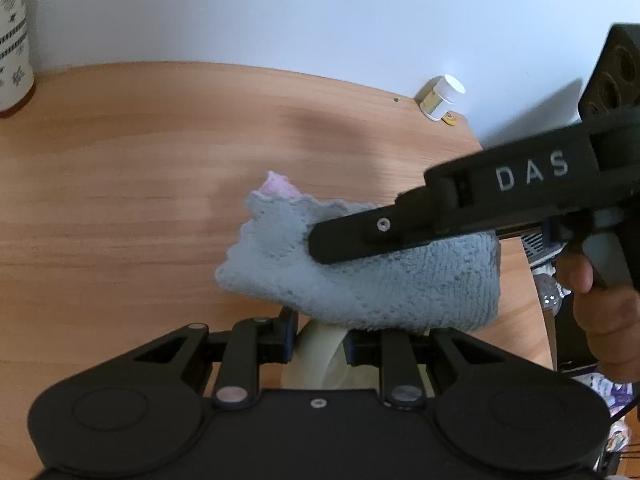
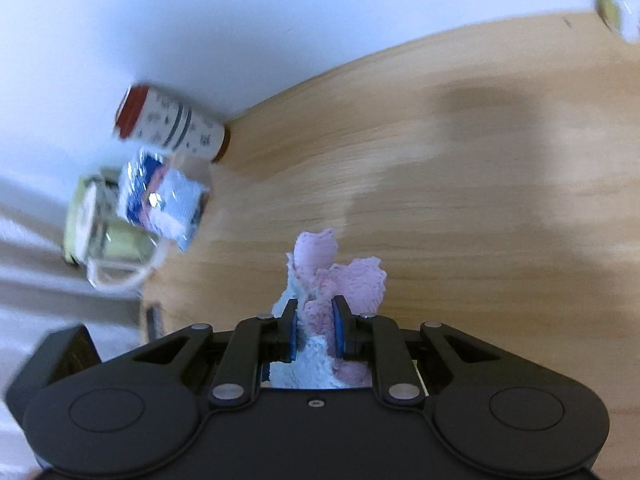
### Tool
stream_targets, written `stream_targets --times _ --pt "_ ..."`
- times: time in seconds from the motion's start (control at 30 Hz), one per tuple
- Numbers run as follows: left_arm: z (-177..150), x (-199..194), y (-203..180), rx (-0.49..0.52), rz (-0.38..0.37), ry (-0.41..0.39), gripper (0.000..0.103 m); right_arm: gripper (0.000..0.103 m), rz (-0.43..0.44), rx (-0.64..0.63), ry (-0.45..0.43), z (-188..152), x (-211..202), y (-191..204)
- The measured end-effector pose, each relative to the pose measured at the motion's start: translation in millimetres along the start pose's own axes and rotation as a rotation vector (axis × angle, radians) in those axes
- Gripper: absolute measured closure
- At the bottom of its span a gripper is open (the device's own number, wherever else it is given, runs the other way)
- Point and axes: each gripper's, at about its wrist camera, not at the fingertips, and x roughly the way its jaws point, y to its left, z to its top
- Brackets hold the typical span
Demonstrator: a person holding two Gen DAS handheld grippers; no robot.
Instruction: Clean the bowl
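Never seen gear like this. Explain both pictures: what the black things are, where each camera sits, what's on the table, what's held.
No robot here: a person holds two black hand-operated grippers, each carrying a wide-angle camera that looks along its fingers.

Left camera view: the left gripper pinches the rim of a cream bowl. The right gripper reaches in from the right and presses a blue-grey cloth onto the bowl. A finger of the person's hand rests on its trigger.

Right camera view: that gripper is shut on the cloth, pink on one side.

On the wooden table: a patterned tin, a small white jar, a foil packet and a mug.
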Motion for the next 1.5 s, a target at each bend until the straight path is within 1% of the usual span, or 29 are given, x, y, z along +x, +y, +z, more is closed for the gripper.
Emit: stream_targets --times 0.1,0.27,0.43,0.53,0.87,0.97,1.07,1.13,1.2,1.33,1.37,1.43,1.5 --pt "-1 0 2 -0.012 -0.003 0.000 0.081 0.084 -0.011 0.010 -0.002 -1 -1 -6" --pt "-2 1 13 -0.061 -0.003 0.005 0.081 0.084 -0.031 0.106 -0.018 -9 -7 -35" --pt "-3 6 22 -0.100 0.003 0.012 0.081 0.084 -0.041 0.198 -0.015 -25 -8 -63" --pt "-3 9 28 -0.135 0.002 0.020 0.081 0.084 -0.036 0.233 -0.017 -33 -6 -70" --pt "-5 10 49 -0.236 -0.017 0.030 0.082 0.084 -0.035 0.266 -0.030 -46 -3 -77" --pt "-6 9 54 -0.249 -0.016 0.035 0.083 0.084 -0.037 0.228 -0.066 -47 -10 -68" --pt "-7 8 60 -0.271 -0.031 0.034 0.083 0.084 -0.049 0.165 -0.106 -49 -23 -55" --pt "-8 6 62 -0.272 -0.015 0.037 0.082 0.084 -0.044 0.109 -0.123 -51 -32 -43" --pt "-8 5 62 -0.272 -0.006 0.039 0.082 0.084 -0.041 0.050 -0.130 -54 -38 -29" --pt "-9 0 66 -0.263 -0.034 0.025 0.081 0.084 -0.030 -0.073 -0.124 -59 -44 0" --pt "-9 -2 67 -0.271 -0.048 0.022 0.076 0.084 -0.030 -0.100 -0.118 -60 -44 6" --pt "-10 -8 71 -0.299 -0.093 0.001 0.070 0.084 -0.035 -0.167 -0.097 -61 -40 21" --pt "-11 -16 74 -0.305 -0.119 -0.023 0.067 0.084 -0.062 -0.223 -0.075 -60 -33 31"
